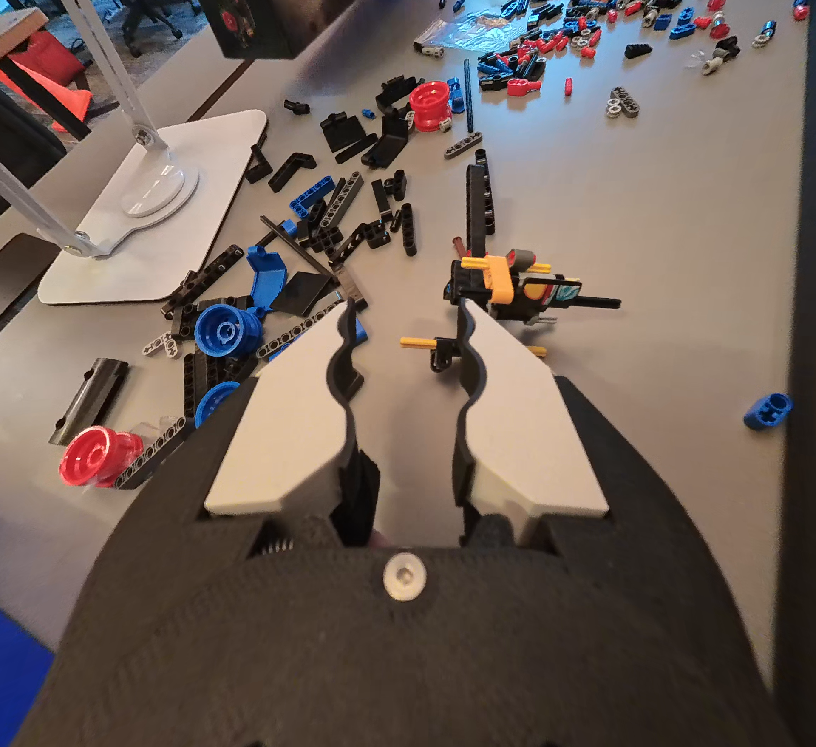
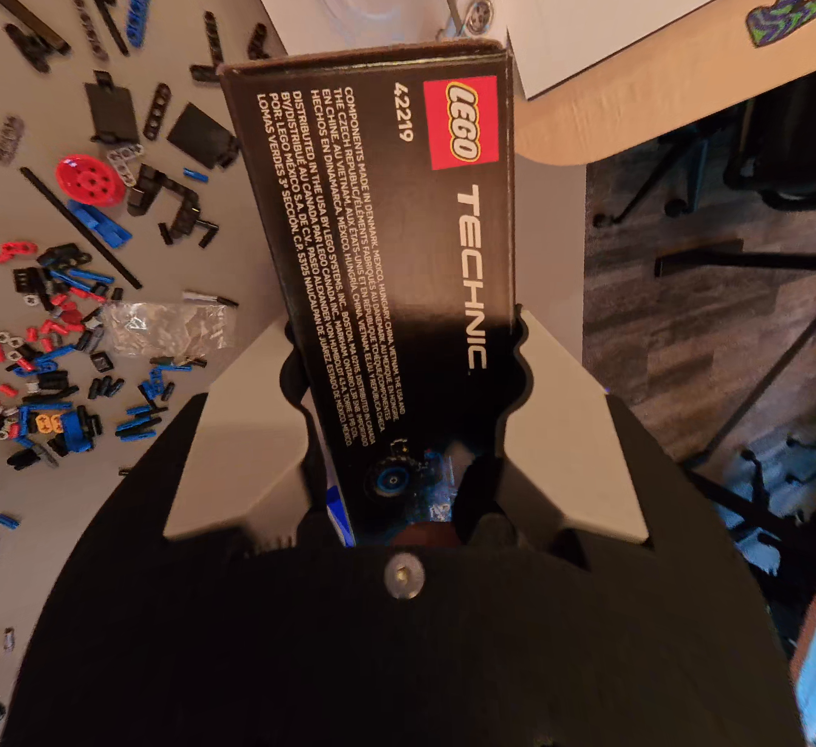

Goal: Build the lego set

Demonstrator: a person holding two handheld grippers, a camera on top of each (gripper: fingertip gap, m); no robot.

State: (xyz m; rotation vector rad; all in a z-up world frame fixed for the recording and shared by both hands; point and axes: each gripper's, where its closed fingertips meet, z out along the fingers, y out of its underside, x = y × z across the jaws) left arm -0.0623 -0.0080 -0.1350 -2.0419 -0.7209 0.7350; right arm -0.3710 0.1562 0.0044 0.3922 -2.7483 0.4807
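1. Your left hand-held gripper [image 1: 404, 315] hovers spread apart over bare surface [image 1: 640, 205], just short of the partly built model [image 1: 512, 284].
2. Your right hand-held gripper [image 2: 404, 328] clamps the black set box [image 2: 379, 213] near the surface's edge.

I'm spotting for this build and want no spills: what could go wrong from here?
1. The right gripper clamps the black set box by one end above the table; if it slips, it could drop onto the loose parts.
2. The open left gripper is close to the partly built assembly; a careless advance might knock it.
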